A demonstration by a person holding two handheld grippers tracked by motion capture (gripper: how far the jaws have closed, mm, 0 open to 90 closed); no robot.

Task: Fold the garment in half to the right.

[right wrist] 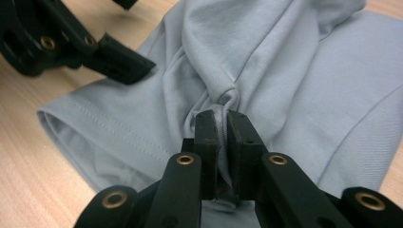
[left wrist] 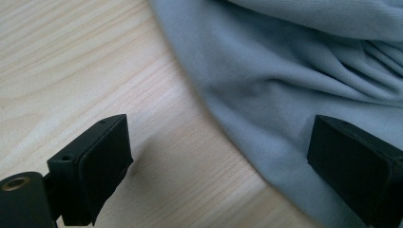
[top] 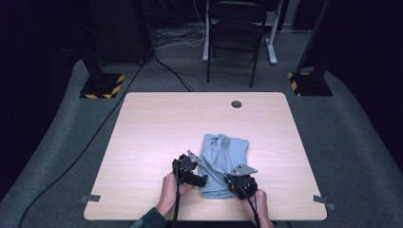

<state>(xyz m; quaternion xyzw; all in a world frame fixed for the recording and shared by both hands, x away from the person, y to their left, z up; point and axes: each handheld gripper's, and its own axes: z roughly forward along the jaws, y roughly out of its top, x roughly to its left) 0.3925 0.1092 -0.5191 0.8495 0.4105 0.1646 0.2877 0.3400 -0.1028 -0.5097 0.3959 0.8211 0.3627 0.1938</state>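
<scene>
Shirt (top: 222,164) lies on the table (top: 157,128), down toward 6 o'clock and a bit to the right of the middle, near the person's edge. It is soft, thin cloth, pale grey-blue, folded into a rough block shape with rounded corners. Its top is bumpy with folds and wrinkles, and a twisted knot of cloth sits near its far end. Up close in the left gripper view the cloth (left wrist: 285,80) shows tiny ribs, like fine knit, and its edge curves across the wood. A stitched hem (right wrist: 119,128) runs along one side in the right gripper view. The table is smooth, light wood with straight grain lines, square with round corners, and has a small dark round hole (top: 236,104) at 12 o'clock. The right gripper (top: 241,182) sits at the shirt's 5 o'clock corner; its flat black jaws are pinched tight on a bunched fold of the shirt. The left gripper (top: 189,172) is at the shirt's 8 o'clock side; its blocky black jaws stand wide apart, one over bare wood and one over the shirt's edge, with nothing pinched between them.
</scene>
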